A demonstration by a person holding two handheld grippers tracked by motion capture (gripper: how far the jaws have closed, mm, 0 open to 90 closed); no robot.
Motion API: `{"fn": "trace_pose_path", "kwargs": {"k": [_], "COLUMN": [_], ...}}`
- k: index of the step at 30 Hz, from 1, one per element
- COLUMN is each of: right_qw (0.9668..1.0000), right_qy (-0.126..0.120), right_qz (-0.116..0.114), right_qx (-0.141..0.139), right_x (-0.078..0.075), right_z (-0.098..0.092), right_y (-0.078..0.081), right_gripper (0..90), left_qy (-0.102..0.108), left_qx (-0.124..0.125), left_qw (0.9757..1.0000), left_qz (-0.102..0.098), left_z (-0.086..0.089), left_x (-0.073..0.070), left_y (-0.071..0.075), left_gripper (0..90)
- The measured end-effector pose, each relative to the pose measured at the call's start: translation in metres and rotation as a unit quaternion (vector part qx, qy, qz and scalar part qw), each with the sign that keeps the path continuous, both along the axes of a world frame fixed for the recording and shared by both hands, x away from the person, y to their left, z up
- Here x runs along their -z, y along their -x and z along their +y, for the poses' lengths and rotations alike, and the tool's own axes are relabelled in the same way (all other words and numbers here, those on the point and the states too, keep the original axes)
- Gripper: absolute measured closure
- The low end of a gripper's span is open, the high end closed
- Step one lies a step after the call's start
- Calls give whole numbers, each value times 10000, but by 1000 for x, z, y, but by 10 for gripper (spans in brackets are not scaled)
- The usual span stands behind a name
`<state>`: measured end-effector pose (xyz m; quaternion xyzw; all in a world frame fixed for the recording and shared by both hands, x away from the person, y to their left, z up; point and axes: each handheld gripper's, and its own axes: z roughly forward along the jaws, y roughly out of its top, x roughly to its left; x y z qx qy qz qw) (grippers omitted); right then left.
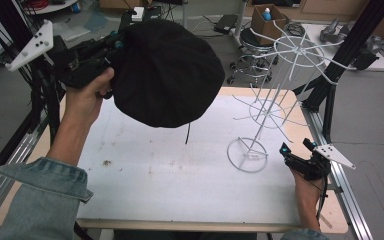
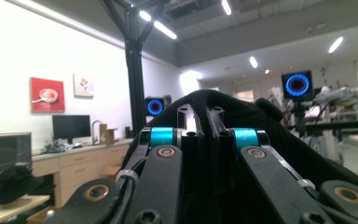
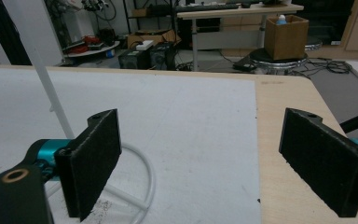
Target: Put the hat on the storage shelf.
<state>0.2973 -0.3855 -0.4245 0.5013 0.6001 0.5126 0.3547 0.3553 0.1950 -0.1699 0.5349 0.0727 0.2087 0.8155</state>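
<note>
I saw the round black fabric cap (image 1: 167, 72) hanging in the air above the far left part of the white-covered counter (image 1: 170, 170), not touching it. Its domed top faced toward the high camera and a little to the right, and its widest line ran from upper left to lower right in the high view. A thin black string hung down from its lower edge.

The left claw (image 1: 115, 47) was lifted well above the counter. The left hand (image 1: 85, 95) gripped the black body from below, with the forearm in a blue denim sleeve rising steeply from the bottom left corner. The claw pointed to the right in the high view, roughly level. Its jaws were pressed nearly together on the edge of the cap; in the left gripper view (image 2: 200, 116) I saw the black fabric pinched between them and bulging beyond and to the right of the tips. So the cap sat directly in front of this claw and hung mostly on its right side.

The right claw (image 1: 295, 149) rested low at the right edge of the counter, just beside the ring-shaped base of the white wire rack (image 1: 267, 107). In the right gripper view (image 3: 219, 158) its jaws stood wide apart with nothing between them.
</note>
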Motion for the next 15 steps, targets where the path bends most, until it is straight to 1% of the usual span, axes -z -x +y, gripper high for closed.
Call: {"fn": "trace_pose_path", "kwargs": {"k": [2,3,4,6,9,15], "right_qw": [10000,10000,10000,10000,10000,10000], "right_qy": [-2,4,9,15,11,7], "right_qz": [4,1,1,6,27,27], "right_qx": [-4,-9,-11,-9,-3,-3], "right_x": [0,0,0,0,0,0], "right_z": [0,0,0,0,0,0], "right_y": [0,0,0,0,0,0], "right_gripper": [121,121,121,121,121,121], "left_qy": [65,140,140,180,274,341], "left_qx": [60,84,84,110,130,215], "left_qw": [10000,9999,9999,9998,9995,9992], "left_qz": [14,5,5,-10,-38,-6], "left_z": [-1,-2,-2,-4,-7,-20], "left_x": [-8,-14,-14,-21,-30,-49], "left_y": [-3,-5,-5,-7,-9,-17], "left_gripper": [858,858,858,858,858,857]}}
